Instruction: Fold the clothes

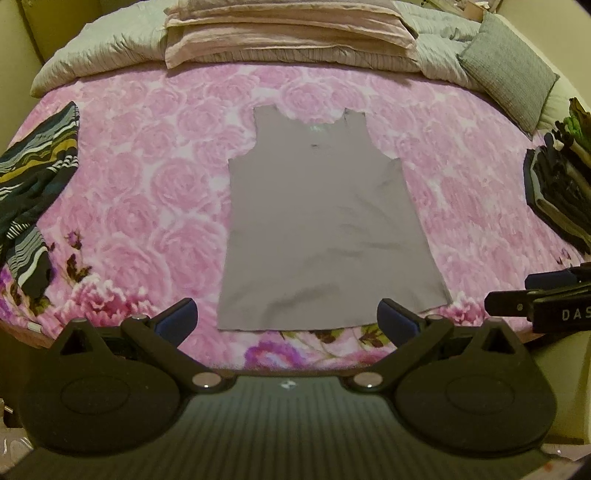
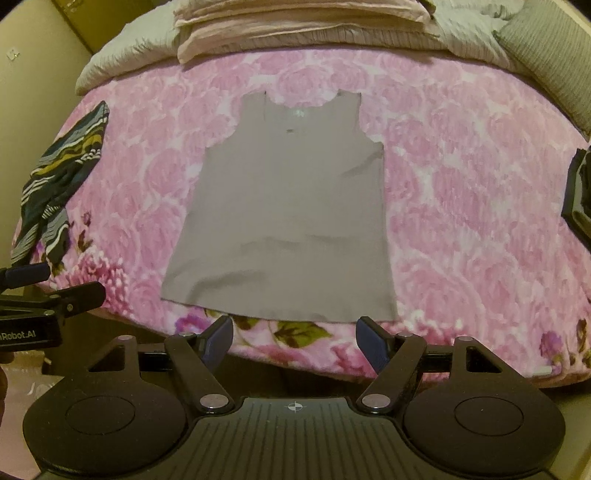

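The grey tank top [image 1: 317, 225] lies flat, unfolded, in the middle of the pink floral bed [image 1: 147, 177], hem toward us. Left tongs [image 1: 287, 321] are spread wide above the hem, pinching nothing; right tongs [image 2: 294, 341] spread too, empty. A striped garment [image 1: 33, 177] sits at the left edge.

Bed [image 1: 147, 155]: pink rose-print cover, filling the scene. Far end: pale quilted duvet [image 1: 107, 48], folded pink blanket [image 1: 280, 33] on it, grey knit cushion [image 1: 506, 74] far right. Cream wall [image 2: 40, 40] left. Warm, dim light.
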A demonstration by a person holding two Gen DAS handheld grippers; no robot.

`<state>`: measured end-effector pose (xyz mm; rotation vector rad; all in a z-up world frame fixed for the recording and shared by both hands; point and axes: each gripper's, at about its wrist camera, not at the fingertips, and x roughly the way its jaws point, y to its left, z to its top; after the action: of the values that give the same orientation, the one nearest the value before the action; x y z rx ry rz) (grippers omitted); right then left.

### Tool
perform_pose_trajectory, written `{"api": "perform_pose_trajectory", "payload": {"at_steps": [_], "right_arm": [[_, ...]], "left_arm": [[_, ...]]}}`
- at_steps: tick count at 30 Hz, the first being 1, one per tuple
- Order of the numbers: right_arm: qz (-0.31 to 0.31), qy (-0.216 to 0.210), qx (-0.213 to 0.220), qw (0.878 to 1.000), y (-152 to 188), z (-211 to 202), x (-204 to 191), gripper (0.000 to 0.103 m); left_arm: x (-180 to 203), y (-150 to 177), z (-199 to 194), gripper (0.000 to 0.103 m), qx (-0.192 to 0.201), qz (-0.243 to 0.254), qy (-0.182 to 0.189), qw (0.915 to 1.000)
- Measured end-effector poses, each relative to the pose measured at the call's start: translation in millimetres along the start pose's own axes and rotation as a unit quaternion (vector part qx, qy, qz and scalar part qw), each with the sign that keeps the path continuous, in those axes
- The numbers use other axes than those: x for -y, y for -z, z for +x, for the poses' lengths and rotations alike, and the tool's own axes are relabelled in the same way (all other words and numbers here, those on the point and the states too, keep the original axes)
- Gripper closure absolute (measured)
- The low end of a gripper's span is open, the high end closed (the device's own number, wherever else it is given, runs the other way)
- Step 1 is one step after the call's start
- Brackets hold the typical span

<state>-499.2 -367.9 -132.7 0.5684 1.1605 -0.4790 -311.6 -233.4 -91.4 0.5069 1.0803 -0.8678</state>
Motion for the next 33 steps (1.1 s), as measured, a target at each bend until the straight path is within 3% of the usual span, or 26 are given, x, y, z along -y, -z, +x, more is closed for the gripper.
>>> {"api": "perform_pose_trajectory", "payload": {"at_steps": [11, 33], "right_arm": [[0.009, 0.006, -0.043, 0.999, 23.4, 21.5, 12.8, 0.032], [0.017, -0.016, -0.032, 0.999, 12.3, 18.0, 28.5, 0.032]], "left_arm": [[17.6, 24.0, 20.8, 0.001, -0.039, 0.0, 0.01, 0.9992], [26.8, 6.1, 20.9, 0.001, -0.031, -0.006, 0.003, 0.9995]]}}
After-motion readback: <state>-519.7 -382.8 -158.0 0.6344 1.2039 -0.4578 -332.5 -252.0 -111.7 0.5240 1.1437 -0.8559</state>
